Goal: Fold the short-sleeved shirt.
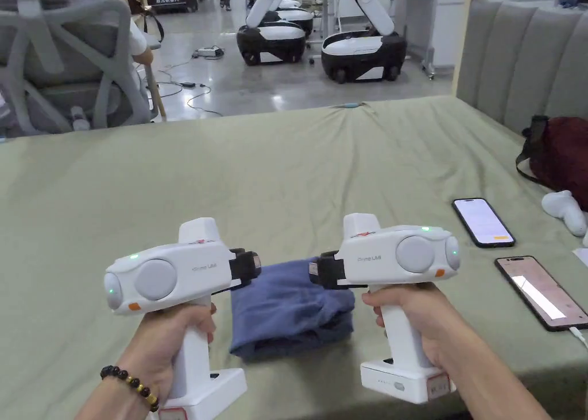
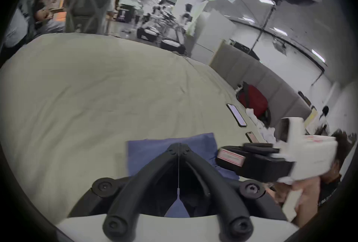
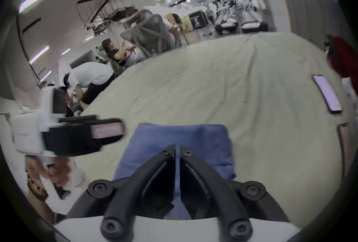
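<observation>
Plainly, both tools are idle: the left tool (image 2: 179, 146) has its jaws pressed together with nothing between them, and the right tool (image 3: 177, 149) likewise has its jaws drawn almost together, a thin slit between the tips through which only the cloth beyond shows, so neither pinches anything. In the head view the left tool (image 1: 254, 264) and right tool (image 1: 314, 269) point toward each other, held up above the surface with a gap between them, each gripped from below by a hand, the left hand (image 1: 166, 338) wearing a beaded bracelet (image 1: 131, 384). Directly under and just beyond that gap lies the short-sleeved shirt (image 1: 290, 315), a blue garment already gathered into a compact, roughly rectangular bundle with layered edges on its near side, resting on the green-covered bed (image 1: 298, 168). Judging from that shape, the folding looks finished or very nearly so; at most a little squaring of the slightly uneven layers may remain. Counting: two tools, one shirt. Farther out to the right of the right tool lie two phones, the farther phone (image 1: 483, 221) and the nearer phone (image 1: 542, 292) with a cable at its near end, then one white controller-like object (image 1: 565, 210) and one dark red bag (image 1: 560, 151) against the grey headboard (image 1: 519, 59).
</observation>
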Demonstrator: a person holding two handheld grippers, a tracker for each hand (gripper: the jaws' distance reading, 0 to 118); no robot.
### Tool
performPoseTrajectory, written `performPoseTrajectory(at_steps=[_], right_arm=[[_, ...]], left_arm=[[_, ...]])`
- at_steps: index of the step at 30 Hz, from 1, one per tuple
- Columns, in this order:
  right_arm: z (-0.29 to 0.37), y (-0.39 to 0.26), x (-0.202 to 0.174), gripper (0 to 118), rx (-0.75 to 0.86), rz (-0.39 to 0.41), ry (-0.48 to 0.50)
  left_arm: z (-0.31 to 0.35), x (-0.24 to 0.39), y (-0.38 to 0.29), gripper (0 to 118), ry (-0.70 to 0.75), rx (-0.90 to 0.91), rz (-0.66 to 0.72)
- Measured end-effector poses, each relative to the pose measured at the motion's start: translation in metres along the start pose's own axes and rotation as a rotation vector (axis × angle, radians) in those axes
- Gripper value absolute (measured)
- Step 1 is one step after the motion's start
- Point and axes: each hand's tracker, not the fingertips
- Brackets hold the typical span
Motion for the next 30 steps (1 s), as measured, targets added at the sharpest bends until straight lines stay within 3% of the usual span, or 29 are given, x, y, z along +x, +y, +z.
performPoseTrajectory(at_steps=[4, 5, 7, 10, 12, 17, 19, 22, 26, 30], right_arm=[[-0.031, -0.018, 0.011, 3, -0.096, 0.079, -0.195], [-0.034, -0.023, 0.014, 1, -0.100, 0.086, -0.207], [-0.031, -0.031, 0.019, 0, -0.037, 0.053, -0.160], [-0.027, -0.031, 0.021, 0, -0.038, 0.037, -0.152], [-0.027, -0.033, 0.019, 0, -0.033, 0.050, -0.153], [-0.027, -0.037, 0.018, 0, -0.018, 0.058, -0.160], [-0.026, -0.037, 0.020, 0, -0.012, 0.039, -0.152], [-0.026, -0.038, 0.021, 0, -0.012, 0.018, -0.150], [-0.027, -0.038, 0.015, 0, -0.009, 0.015, -0.154], [-0.029, -0.033, -0.005, 0, -0.010, 0.072, -0.205]], left_arm=[[0.027, -0.032, -0.010, 4, 0.022, -0.008, 0.040], [0.028, -0.036, -0.012, 20, 0.020, -0.008, 0.053], [0.028, -0.046, -0.016, 91, 0.009, -0.015, 0.062], [0.015, -0.045, -0.024, 118, 0.032, -0.053, 0.069], [0.001, -0.045, -0.027, 108, -0.004, -0.031, 0.091], [-0.054, -0.037, -0.040, 104, -0.119, -0.158, 0.191], [-0.073, -0.033, -0.042, 84, -0.116, -0.172, 0.180], [-0.085, -0.032, -0.046, 74, -0.096, -0.181, 0.177], [-0.076, -0.038, -0.043, 48, -0.107, -0.178, 0.167], [-0.067, -0.045, -0.039, 41, -0.137, -0.182, 0.142]])
